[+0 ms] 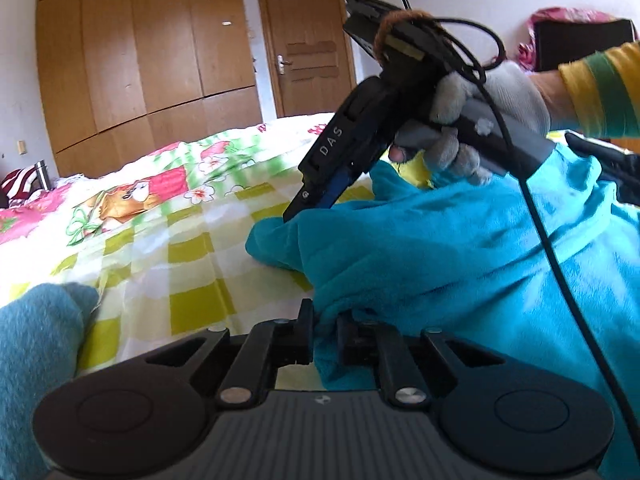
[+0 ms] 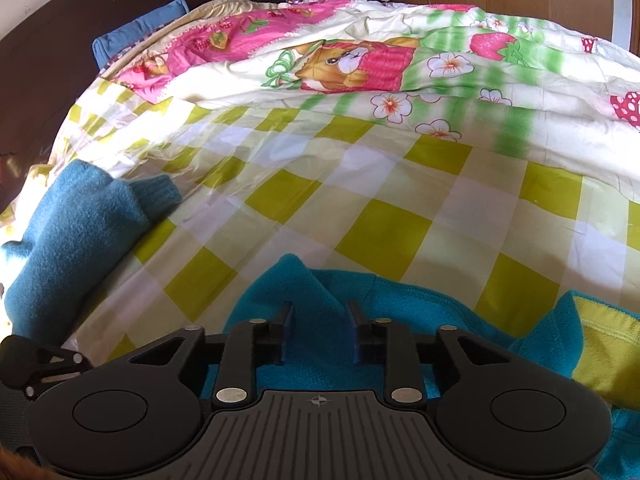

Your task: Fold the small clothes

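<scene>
Fleece in bright turquoise, the small garment (image 1: 460, 248), lies bunched on the checked bedsheet (image 1: 192, 264) in the left wrist view, so the fold looks started, not finished. Here the left gripper (image 1: 325, 330) has its 2 fingers pressed close on a thick edge of the garment, pinching it low at the near side. Beyond it, the right gripper (image 1: 298, 210) comes down at a slant in a gloved hand (image 1: 492, 108), its tip touching a raised fold of the same cloth; from this side I cannot tell how its fingers stand. A darker teal piece of clothing (image 1: 36, 344) sits at the left edge, apart from the work

From the right wrist view, the right gripper (image 2: 319, 324) has its fingers spread, with a peak of the garment (image 2: 296, 280) rising between them, not yet squeezed. A yellow lining (image 2: 608, 344) shows at the right, turned outward. The darker teal clothing (image 2: 80, 232) lies in a loose heap at the left, apparently unfolded and waiting. Most of the task seems left to do
</scene>
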The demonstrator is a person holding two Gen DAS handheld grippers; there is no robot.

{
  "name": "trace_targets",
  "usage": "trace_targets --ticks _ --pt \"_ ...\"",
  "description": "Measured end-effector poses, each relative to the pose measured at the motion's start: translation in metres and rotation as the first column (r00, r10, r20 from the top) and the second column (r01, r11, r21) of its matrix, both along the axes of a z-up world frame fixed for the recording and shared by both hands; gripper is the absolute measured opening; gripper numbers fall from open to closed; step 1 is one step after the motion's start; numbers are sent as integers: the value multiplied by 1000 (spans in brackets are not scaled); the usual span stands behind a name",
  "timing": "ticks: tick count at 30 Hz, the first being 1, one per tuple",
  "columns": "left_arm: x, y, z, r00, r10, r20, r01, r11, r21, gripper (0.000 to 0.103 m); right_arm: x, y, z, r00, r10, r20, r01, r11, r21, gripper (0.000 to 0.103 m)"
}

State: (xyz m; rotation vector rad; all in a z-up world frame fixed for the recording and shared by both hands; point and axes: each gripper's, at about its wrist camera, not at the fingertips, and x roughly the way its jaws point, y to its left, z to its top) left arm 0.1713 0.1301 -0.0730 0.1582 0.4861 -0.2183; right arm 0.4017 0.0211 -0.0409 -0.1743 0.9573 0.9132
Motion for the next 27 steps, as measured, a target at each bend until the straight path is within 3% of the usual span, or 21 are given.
trace_targets --ticks 2,5,7,8,12,15,17,19,22,27 --pt "-9 1 3 999 40 17 -39 999 -38 25 3 3 -3 1000 4 -8 -4 1000 16 44" --pt "-14 -2 4 997 66 27 -66 998 -2 26 -2 11 -7 999 28 -24 -28 1000 2 42" --pt "-9 -3 4 998 62 0 -62 998 24 27 -12 19 -8 997 71 -1 -71 997 -36 21" --pt "-9 -4 3 998 67 -1 -67 997 37 30 -16 21 -7 996 92 3 -92 995 -41 20" --pt "-9 -9 5 999 50 14 -51 997 62 31 -20 28 -5 992 124 32 -121 989 -86 24" --pt "-8 -18 4 999 29 46 -35 992 121 48 -17 36 -10 989 143 24 -140 984 -107 26" --pt "-5 -23 2 998 24 52 -32 987 155 47 -15 42 -16 990 139 23 -135 983 -127 26" --pt "-1 -21 2 999 32 16 -34 991 128 26 -17 45 -18 991 133 28 -128 982 -139 21" --pt "-6 -10 7 998 57 -4 -57 998 39 26 -22 46 -11 992 118 50 -110 983 -148 6" --pt "-30 2 26 991 134 20 -132 988 -78 25 -27 42 19 992 72 101 -65 996 -68 3"
